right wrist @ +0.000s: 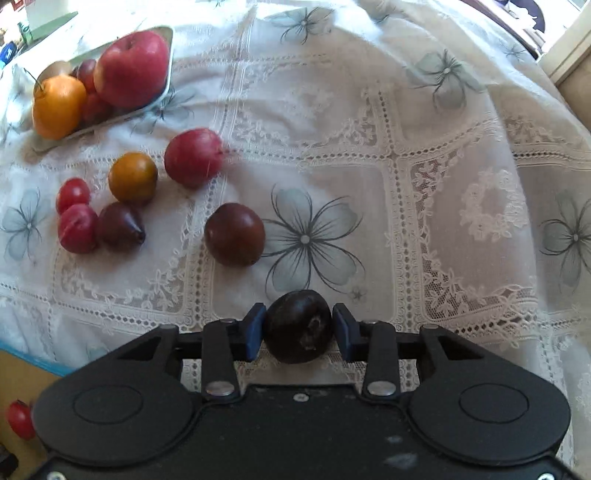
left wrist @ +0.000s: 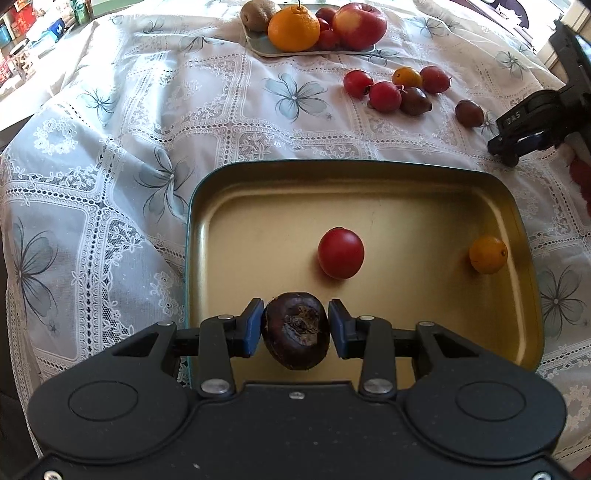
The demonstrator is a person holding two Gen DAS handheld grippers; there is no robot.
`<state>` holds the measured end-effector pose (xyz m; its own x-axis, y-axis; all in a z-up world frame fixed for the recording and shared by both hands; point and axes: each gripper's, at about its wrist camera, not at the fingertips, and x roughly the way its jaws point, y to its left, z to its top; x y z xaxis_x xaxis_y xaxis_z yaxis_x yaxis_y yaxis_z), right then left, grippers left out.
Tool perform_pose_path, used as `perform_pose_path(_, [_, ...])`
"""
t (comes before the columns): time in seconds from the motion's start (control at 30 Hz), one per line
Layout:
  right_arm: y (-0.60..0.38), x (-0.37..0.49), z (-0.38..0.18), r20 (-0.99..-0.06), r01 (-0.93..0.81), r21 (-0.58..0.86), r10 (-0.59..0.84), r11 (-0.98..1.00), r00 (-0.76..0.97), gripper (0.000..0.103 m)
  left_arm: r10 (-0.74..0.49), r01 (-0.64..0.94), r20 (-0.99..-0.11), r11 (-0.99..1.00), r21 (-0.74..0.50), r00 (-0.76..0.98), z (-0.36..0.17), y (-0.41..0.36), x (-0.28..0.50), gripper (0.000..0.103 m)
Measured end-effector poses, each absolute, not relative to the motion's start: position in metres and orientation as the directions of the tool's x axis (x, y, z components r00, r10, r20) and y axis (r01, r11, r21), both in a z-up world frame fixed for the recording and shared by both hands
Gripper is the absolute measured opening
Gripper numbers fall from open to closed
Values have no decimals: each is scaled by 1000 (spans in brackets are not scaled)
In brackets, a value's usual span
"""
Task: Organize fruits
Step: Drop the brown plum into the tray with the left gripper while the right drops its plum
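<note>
My left gripper (left wrist: 295, 326) is shut on a dark brown water chestnut (left wrist: 295, 330) above the near part of a gold tray (left wrist: 236, 206). In the tray lie a red tomato (left wrist: 340, 253) and a small orange fruit (left wrist: 488, 254). My right gripper (right wrist: 298, 328) is shut on a dark round fruit (right wrist: 297, 326) over the tablecloth. Loose fruits lie on the cloth: a dark plum (right wrist: 234, 234), a red plum (right wrist: 192, 158), an orange one (right wrist: 133, 177) and several small red and dark ones (right wrist: 77, 228). The right gripper also shows in the left wrist view (left wrist: 517, 144).
A pale plate (left wrist: 258, 46) at the back holds a kiwi (left wrist: 258, 14), an orange (left wrist: 293, 29), an apple (left wrist: 360, 26) and small red fruits. The white lace tablecloth (left wrist: 110, 147) covers the table. The gold tray's corner (right wrist: 22, 369) shows at lower left in the right wrist view.
</note>
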<state>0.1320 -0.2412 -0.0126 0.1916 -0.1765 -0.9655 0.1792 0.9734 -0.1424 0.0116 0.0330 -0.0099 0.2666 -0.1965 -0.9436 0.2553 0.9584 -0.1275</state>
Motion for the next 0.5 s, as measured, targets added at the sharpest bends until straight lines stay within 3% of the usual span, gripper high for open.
perform_pose_path(0.07, [-237, 128, -2, -964, 173, -137, -171, 975, 206, 26, -194, 254, -944, 959, -125, 266, -10, 33, 12, 46])
perform_pose_path(0.37, [-181, 87, 60, -935, -24, -38, -27, 999, 353, 26, -182, 251, -946, 961, -114, 268, -8, 32, 12, 46])
perform_pose_path(0.5, [-159, 73, 61, -952, -135, 112, 145, 984, 271, 26, -184, 261, -946, 959, -113, 265, -5, 31, 10, 46])
